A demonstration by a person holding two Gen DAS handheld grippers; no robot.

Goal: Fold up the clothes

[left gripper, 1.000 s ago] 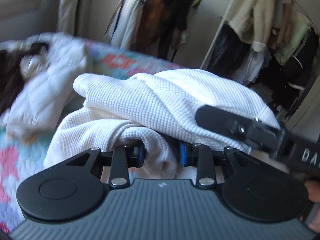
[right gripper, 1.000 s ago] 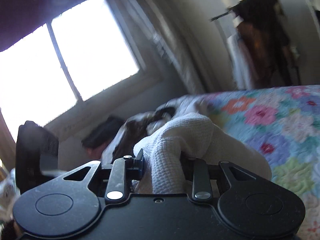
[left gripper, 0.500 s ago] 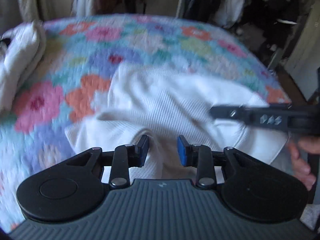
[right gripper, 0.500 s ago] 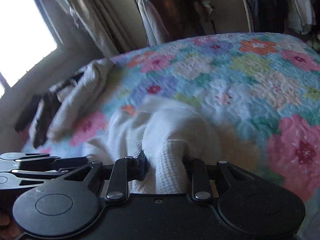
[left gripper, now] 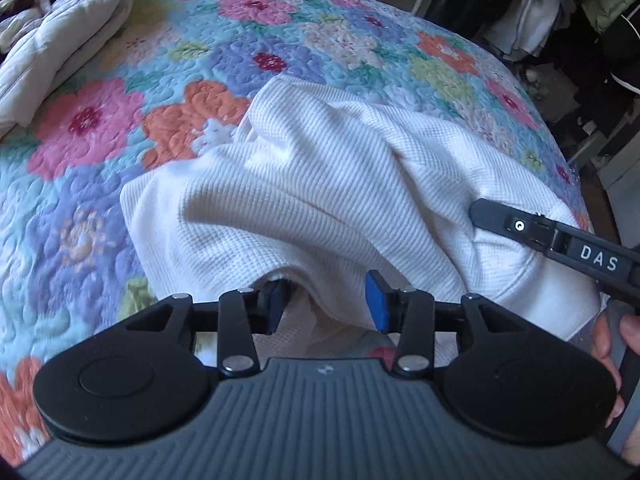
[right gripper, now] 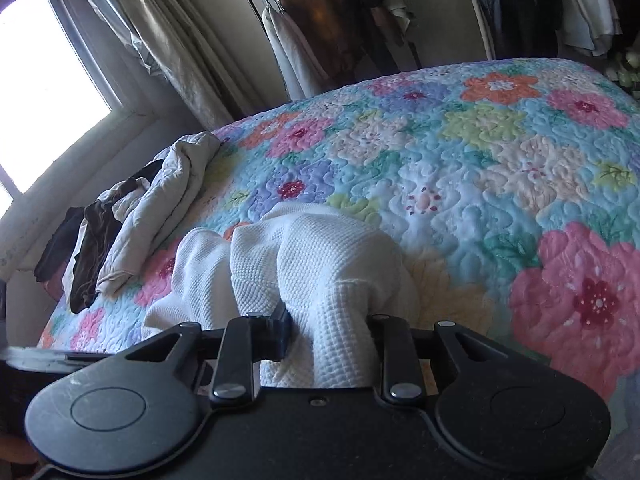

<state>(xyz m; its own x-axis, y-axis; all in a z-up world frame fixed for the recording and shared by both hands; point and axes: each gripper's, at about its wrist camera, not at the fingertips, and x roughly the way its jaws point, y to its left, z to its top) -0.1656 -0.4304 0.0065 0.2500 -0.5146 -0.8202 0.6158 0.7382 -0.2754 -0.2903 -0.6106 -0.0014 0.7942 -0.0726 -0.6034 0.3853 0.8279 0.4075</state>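
A white waffle-knit garment [left gripper: 320, 184] lies bunched on the flowered quilt [left gripper: 100, 208]. My left gripper [left gripper: 324, 304] is at its near edge. Its jaws are opening: the blue pads [left gripper: 376, 304] stand apart from a fold of the cloth that still lies between them. In the right wrist view my right gripper [right gripper: 328, 328] is shut on a thick fold of the same garment [right gripper: 312, 256], low over the quilt [right gripper: 500, 160]. In the left wrist view one finger of the right gripper [left gripper: 504, 222] rests against the garment's right side, and a person's hand [left gripper: 612, 332] holds it.
A pale padded jacket [left gripper: 60, 28] lies at the bed's far left, with dark clothes [right gripper: 88, 248] beside it under the window [right gripper: 40, 80]. Hanging clothes [right gripper: 320, 20] line the far wall, and more clothes [left gripper: 560, 12] hang past the bed's right edge.
Both grippers came down with the white garment, from held up in the air to resting on the quilt. The left jaws have widened off the cloth; the right still pinches its fold.
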